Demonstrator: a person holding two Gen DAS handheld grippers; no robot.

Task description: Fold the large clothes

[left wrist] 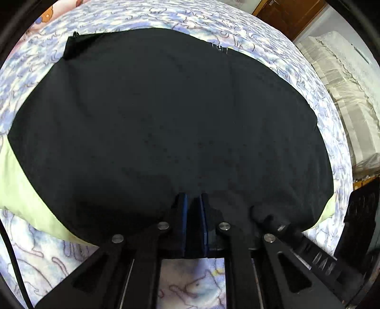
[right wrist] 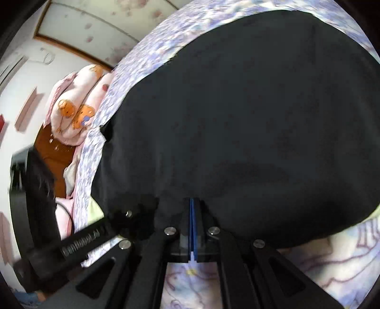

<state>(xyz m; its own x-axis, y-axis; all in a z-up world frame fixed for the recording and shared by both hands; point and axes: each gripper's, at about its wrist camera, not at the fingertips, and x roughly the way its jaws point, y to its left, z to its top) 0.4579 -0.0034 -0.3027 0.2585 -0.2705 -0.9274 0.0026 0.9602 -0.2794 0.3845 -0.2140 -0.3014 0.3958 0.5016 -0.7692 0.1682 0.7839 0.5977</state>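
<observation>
A large black garment (left wrist: 166, 123) lies spread on a bed with a blue-and-white patterned sheet (left wrist: 166, 19); a zipper end (left wrist: 220, 47) shows at its far edge. A pale green layer (left wrist: 26, 190) shows under its near left edge. My left gripper (left wrist: 192, 197) is shut on the garment's near edge, black cloth pinched between the blue pads. In the right wrist view the same black garment (right wrist: 249, 118) fills the frame, and my right gripper (right wrist: 192, 202) is shut on its near edge, pads almost together. The other gripper's body (right wrist: 78, 244) sits close at lower left.
A pink quilt with orange bears (right wrist: 76, 104) is bundled at the bed's end. A cream striped sofa or bedding (left wrist: 344, 95) stands to the right beyond the bed, with a brown wooden door (left wrist: 289, 14) behind. The bed sheet (right wrist: 190, 280) shows under the grippers.
</observation>
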